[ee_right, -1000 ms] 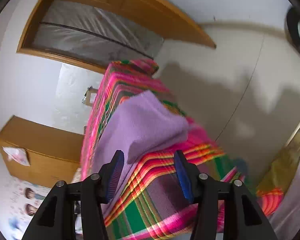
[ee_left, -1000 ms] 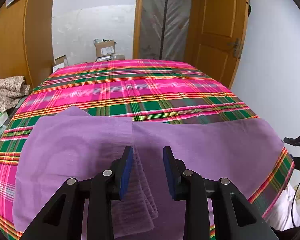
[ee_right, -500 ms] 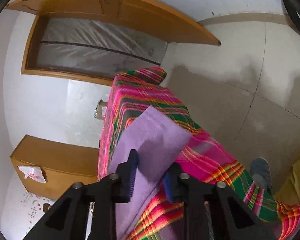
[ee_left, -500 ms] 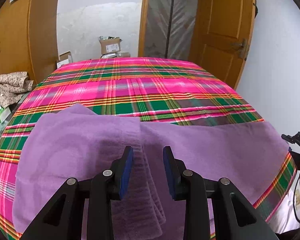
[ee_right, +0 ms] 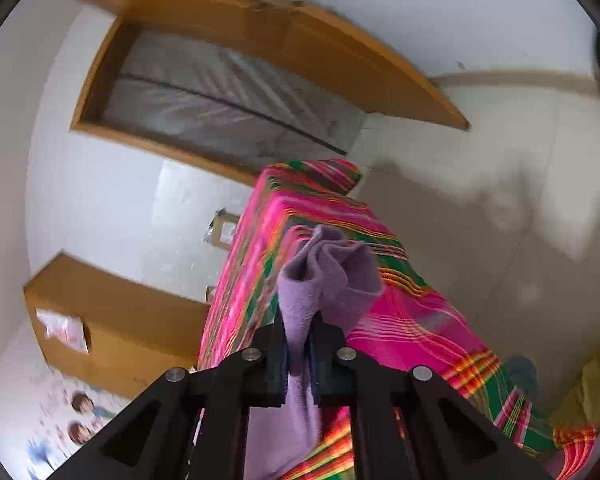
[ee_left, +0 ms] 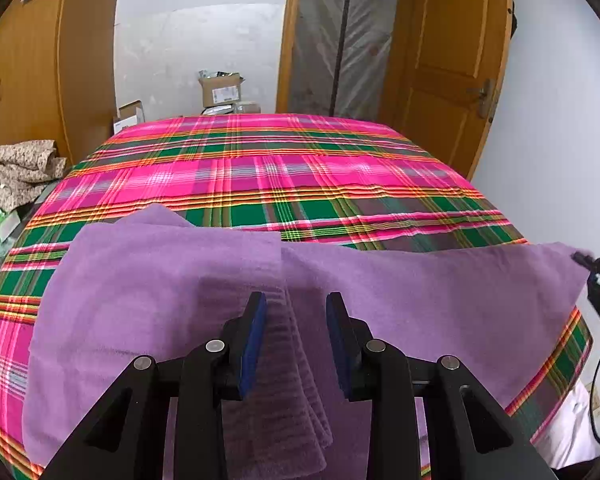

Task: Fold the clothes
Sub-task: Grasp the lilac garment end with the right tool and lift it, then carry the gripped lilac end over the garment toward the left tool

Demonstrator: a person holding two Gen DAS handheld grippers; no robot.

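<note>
While the left claw [ee_left: 294, 314] hangs low over the purple garment [ee_left: 148, 292] with its blue-padded fingers [ee_left: 256, 332] spread wide and nothing between them, the right claw [ee_right: 298, 334] is clamped narrow on a bunched corner of that same cloth. The garment lies across the near part of the bed [ee_left: 260, 168], which is covered in a pink, green and orange plaid sheet. Its left half sits as a flat doubled layer, with a ribbed edge running down between the left claw's fingers toward the near edge of the bed. Its right half stretches out to the far right of the left wrist view, where a corner rises off the sheet toward the right claw at the picture's edge — only a dark sliver of that tool shows there.

From the right wrist view, tilted and partly blurred, the pinched fabric puckers into folds just beyond the fingertips, and more cloth trails down below the claw over the side of the bed.

Beyond the bed stand a wooden door [ee_left: 448, 80], a plastic-covered doorway and cardboard boxes [ee_left: 220, 90] against the wall. A crumpled patterned cloth [ee_left: 16, 168] sits off the bed's left side, beside a wooden wardrobe [ee_left: 40, 72].
</note>
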